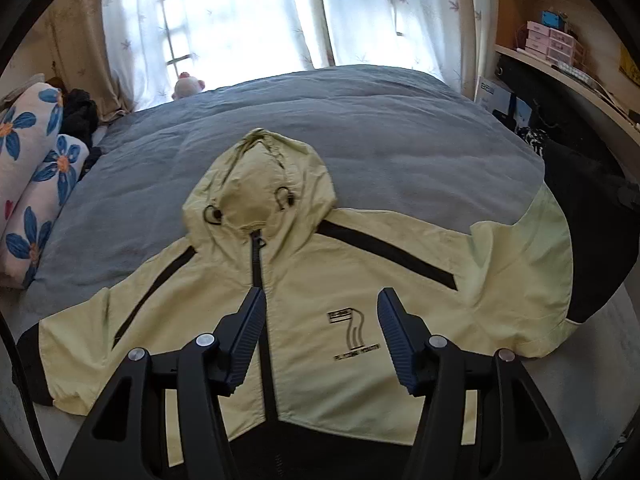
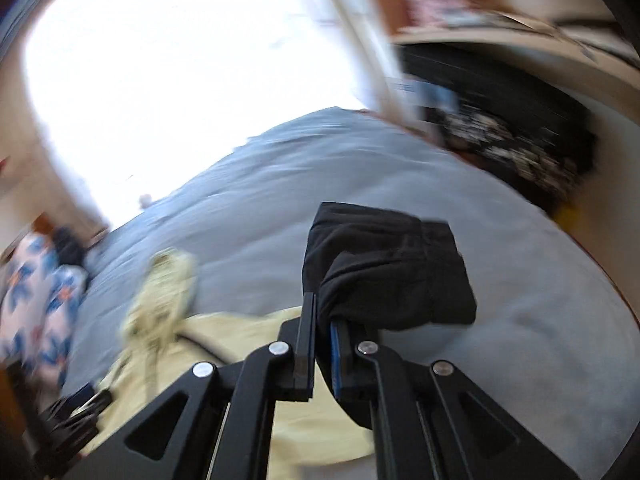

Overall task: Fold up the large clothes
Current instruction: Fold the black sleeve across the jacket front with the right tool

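Note:
A pale yellow hooded jacket (image 1: 320, 264) lies face up on the bed, zipped, its hood (image 1: 260, 180) pointing toward the window. My left gripper (image 1: 320, 296) hovers over the chest with its jaws apart and nothing between them. The jacket's left sleeve lies flat, ending in a black cuff (image 1: 32, 364). Its other sleeve (image 1: 532, 248) is lifted off the bed at the right. In the blurred right wrist view my right gripper (image 2: 322, 304) is shut on that sleeve's black cuff (image 2: 392, 264), with the jacket body (image 2: 240, 344) below it.
A grey duvet (image 1: 360, 120) covers the bed. Floral pillows (image 1: 36, 168) and dark clothes (image 1: 80, 116) sit at the left. A plush toy (image 1: 188, 84) rests by the curtained window (image 1: 240, 20). A desk and shelves (image 1: 560, 60) stand to the right.

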Motion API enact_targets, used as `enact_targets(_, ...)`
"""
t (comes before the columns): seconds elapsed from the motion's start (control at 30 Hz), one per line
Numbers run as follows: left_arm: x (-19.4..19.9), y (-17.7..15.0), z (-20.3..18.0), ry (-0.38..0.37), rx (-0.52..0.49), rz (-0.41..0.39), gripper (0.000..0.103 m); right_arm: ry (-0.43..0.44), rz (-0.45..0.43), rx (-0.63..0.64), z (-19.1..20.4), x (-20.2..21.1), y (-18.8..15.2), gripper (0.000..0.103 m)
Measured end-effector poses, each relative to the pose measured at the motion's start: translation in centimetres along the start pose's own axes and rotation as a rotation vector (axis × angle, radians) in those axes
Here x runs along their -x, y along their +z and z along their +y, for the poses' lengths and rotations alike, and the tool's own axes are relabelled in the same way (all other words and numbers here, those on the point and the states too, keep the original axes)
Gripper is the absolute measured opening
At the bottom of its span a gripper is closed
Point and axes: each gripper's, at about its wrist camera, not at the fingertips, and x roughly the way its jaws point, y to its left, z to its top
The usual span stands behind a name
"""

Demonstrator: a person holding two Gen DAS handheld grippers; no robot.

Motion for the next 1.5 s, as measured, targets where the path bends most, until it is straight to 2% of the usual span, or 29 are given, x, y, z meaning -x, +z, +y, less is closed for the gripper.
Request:
enact_targets(0.07, 1.1, -0.8, 2.3, 0.016, 0.028, -0.013, 0.067, 0.085, 0.037, 0.060, 4.5, -0.4, -1.6, 0.005)
enact_targets(0.13, 1.9, -1.8, 4.5, 0.016, 0.059, -0.024, 0.070, 0.126, 0.075, 0.118, 7.7, -1.7, -3.5, 0.005)
enact_targets(0.23, 2.0, -3.6, 7.1, 0.008, 0.086, -0.010, 0.070, 0.143, 0.150, 0.186, 11.5, -4.2, -7.8, 0.007)
enact_targets(0.33, 0.9, -5.3, 9.0, 0.003, 0.118, 0.034, 0.070, 0.129, 0.281, 0.220, 13.3, -7.9, -13.2, 0.008)
enact_targets(0.43, -0.5, -7.1, 10.5, -0.024, 0.159, 0.086, 0.070, 0.140, 0.354, 0.197, 14.4, -9.3, -17.9, 0.020)
enact_targets(0.5, -1.2, -8.2, 10.8, -0.039, 0.175, 0.112, 0.070, 0.137, 0.376, 0.160, 13.8, -9.6, -19.8, 0.045)
enact_targets(0.57, -1.9, -9.2, 10.8, -0.054, 0.184, 0.135, 0.070, 0.147, 0.375, 0.104, 12.9, -9.3, -21.0, 0.053)
enact_targets(0.6, -2.1, -9.5, 10.6, -0.061, 0.184, 0.144, 0.070, 0.152, 0.369, 0.089, 13.3, -8.9, -22.0, 0.053)
enact_targets(0.77, -2.7, -10.3, 7.9, -0.097, 0.138, 0.162, 0.070, 0.147, 0.317, 0.027, 12.2, -6.4, -23.4, 0.053)
enact_targets(0.87, -2.5, -10.2, 5.6, -0.133, 0.095, 0.161, 0.070, 0.085, 0.266, 0.006, 10.9, -4.8, -23.8, 0.053)
enact_targets(0.93, -2.4, -10.0, 3.5, -0.157, 0.052, 0.159, 0.070, 0.010, 0.226, -0.014, 9.6, -3.6, -23.6, 0.053)
enact_targets(1.07, -2.8, -10.0, -0.4, -0.189, -0.021, 0.173, 0.070, -0.131, 0.204, -0.038, 7.6, -2.7, -22.8, 0.053)
enact_targets(1.13, -3.2, -10.0, -2.4, -0.211, -0.050, 0.191, 0.070, -0.163, 0.197, -0.062, 6.5, -2.4, -22.5, 0.053)
enact_targets(1.3, -3.9, -10.5, -6.2, -0.234, -0.136, 0.214, 0.070, -0.177, 0.189, -0.110, 4.2, -2.1, -22.3, 0.053)
enact_targets(1.5, -5.4, -10.7, -9.3, -0.190, -0.215, 0.246, 0.074, -0.166, 0.205, -0.132, 3.2, -2.4, -22.9, 0.053)
